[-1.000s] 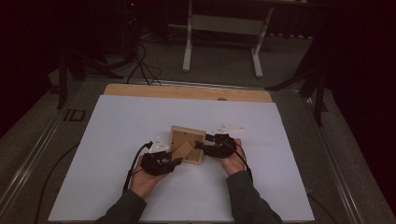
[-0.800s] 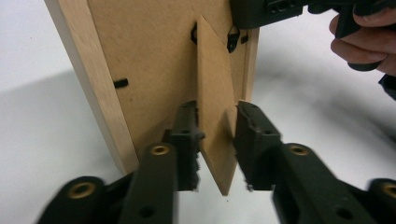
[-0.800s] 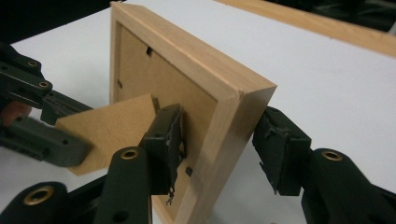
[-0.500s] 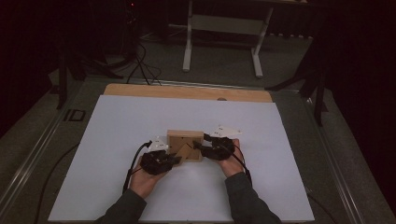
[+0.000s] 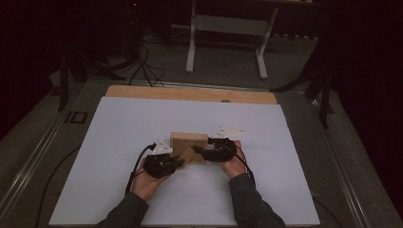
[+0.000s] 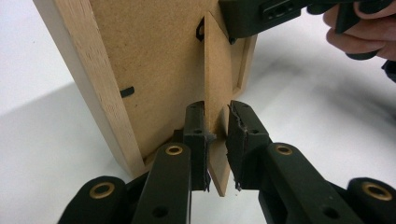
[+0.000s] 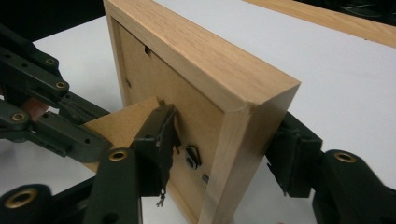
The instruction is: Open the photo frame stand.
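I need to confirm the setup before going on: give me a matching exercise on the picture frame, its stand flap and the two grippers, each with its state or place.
Things:
1. wooden picture frame
2. stand flap
3. left gripper
4. right gripper

States:
A. fingers across the frame's side edge, front and back
B. upright on the white table
C. juts out from the frame's back
D. fingers pinching the thin flap

Pairs: 1-B, 2-C, 3-D, 4-A

A white sheet (image 5: pixel 142 142) covers the table; a wooden strip (image 5: pixel 190 94) runs along its far edge.
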Available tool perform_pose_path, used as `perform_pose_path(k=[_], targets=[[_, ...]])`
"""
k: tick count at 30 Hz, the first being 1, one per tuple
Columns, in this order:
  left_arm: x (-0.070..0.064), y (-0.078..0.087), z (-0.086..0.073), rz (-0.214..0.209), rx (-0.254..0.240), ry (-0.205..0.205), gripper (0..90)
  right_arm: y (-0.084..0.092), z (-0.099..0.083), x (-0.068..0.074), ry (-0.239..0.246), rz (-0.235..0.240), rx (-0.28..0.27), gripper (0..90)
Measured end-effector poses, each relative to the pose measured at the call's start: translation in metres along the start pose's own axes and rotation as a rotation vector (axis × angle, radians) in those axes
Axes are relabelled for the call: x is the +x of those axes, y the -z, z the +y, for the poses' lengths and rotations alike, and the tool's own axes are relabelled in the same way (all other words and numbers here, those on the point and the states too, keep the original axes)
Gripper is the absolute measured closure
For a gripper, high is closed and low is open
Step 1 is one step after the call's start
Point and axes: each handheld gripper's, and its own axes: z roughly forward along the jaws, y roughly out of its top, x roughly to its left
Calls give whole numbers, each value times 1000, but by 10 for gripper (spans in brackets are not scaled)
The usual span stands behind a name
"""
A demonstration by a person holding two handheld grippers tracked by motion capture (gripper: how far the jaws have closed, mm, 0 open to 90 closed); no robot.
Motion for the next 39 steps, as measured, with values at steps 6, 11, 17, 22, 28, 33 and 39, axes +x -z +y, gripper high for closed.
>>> perform_pose_path(k=[6,11,17,22,28,33,39], targets=[[3,-3,-1,25,12,3,798,3,1,4,42,-21,-4,491],[6,-5,0,36,12,14,793,2,2,8,66,-48,-4,499],[10,-8,-1,71,14,21,766,1,2,10,74,-75,-2,519],[9,-8,-1,97,15,-3,752,0,3,13,77,-95,-1,515],[9,-8,-2,97,21,-2,742,1,2,17,75,-101,-2,515],[10,-8,-4,83,21,20,727,4,1,19,81,-94,-4,512],[9,-8,-8,74,40,31,712,9,-1,26,99,-54,5,491]])
